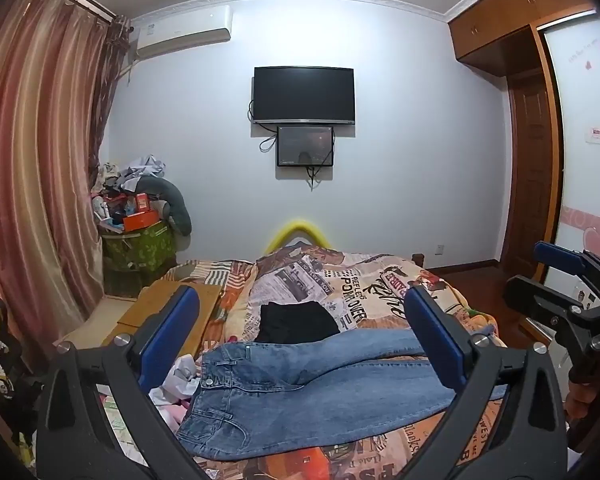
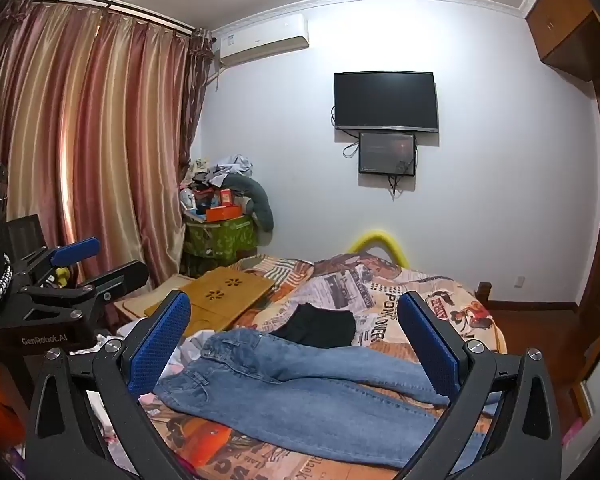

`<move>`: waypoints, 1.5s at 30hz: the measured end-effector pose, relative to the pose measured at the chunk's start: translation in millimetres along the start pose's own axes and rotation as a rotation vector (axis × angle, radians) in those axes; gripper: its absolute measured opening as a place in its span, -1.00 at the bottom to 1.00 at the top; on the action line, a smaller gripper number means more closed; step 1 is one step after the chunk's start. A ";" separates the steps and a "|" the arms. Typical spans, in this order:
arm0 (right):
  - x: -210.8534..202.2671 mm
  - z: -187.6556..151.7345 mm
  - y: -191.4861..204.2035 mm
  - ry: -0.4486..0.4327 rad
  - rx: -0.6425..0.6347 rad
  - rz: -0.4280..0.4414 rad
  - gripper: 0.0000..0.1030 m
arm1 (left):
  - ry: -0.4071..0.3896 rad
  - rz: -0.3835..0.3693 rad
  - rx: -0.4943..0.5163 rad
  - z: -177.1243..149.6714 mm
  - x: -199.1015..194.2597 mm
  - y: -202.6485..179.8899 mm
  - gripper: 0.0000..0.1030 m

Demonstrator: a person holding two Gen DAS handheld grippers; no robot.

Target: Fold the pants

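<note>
Bedroom bed (image 1: 380, 280) holds blue jeans (image 1: 300, 384) lying flat; left gripper (image 1: 300, 336) and right gripper (image 2: 296, 332) hover above, wide open, empty. Grip waistband and hem evenly.

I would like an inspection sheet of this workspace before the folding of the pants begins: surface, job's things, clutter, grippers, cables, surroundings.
Surface: bed with printed quilt, rumpled at the far end.
Job's things: blue jeans lying flat across the near part of the bed, waistband to the left, legs to the right, not yet folded.
Clutter: black garment beyond the jeans; white and pink cloth by the waistband; wooden lap desk on the left.
Grippers: left gripper open, holds nothing; right gripper open, holds nothing; both above the jeans.
Cables: dark leads hang by the wall screens only.
Surroundings: curtain, air conditioner, television, piled green bin, wardrobe.
</note>
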State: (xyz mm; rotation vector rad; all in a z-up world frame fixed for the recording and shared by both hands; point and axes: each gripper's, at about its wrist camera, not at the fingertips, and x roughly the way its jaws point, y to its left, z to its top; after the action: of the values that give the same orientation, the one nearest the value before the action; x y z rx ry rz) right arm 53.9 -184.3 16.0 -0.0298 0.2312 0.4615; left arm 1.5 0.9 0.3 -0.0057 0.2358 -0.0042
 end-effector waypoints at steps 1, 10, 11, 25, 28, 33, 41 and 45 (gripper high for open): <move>-0.1 -0.2 0.0 0.000 0.000 -0.001 1.00 | 0.003 0.000 -0.002 0.4 0.7 0.6 1.00; -1.6 2.3 -4.4 0.009 -0.001 -0.005 1.00 | -0.007 -0.010 -0.003 -0.1 2.8 -0.6 1.00; -2.0 2.7 -4.2 0.010 -0.002 -0.004 1.00 | -0.008 -0.013 -0.004 0.2 3.2 -0.8 1.00; 1.2 0.2 -8.5 0.019 0.009 -0.010 1.00 | -0.021 -0.009 0.002 0.0 0.8 -2.9 1.00; 1.3 0.0 -9.0 0.019 0.010 -0.009 1.00 | -0.018 -0.013 0.000 -0.2 1.7 -3.5 1.00; 0.7 -0.6 -7.0 0.018 0.010 -0.010 1.00 | -0.018 -0.012 -0.001 0.8 1.6 -4.0 1.00; -0.2 0.2 -6.4 0.015 0.008 -0.016 1.00 | -0.017 -0.010 0.000 -0.1 4.5 -4.7 1.00; -0.8 1.0 -6.8 0.015 0.007 -0.016 1.00 | -0.017 -0.010 0.000 -0.6 5.2 -5.6 1.00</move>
State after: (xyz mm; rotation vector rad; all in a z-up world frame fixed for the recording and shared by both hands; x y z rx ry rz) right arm 56.4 -190.6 17.0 -0.0278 0.2472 0.4448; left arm 6.3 -4.8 -1.5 -0.0069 0.2187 -0.0138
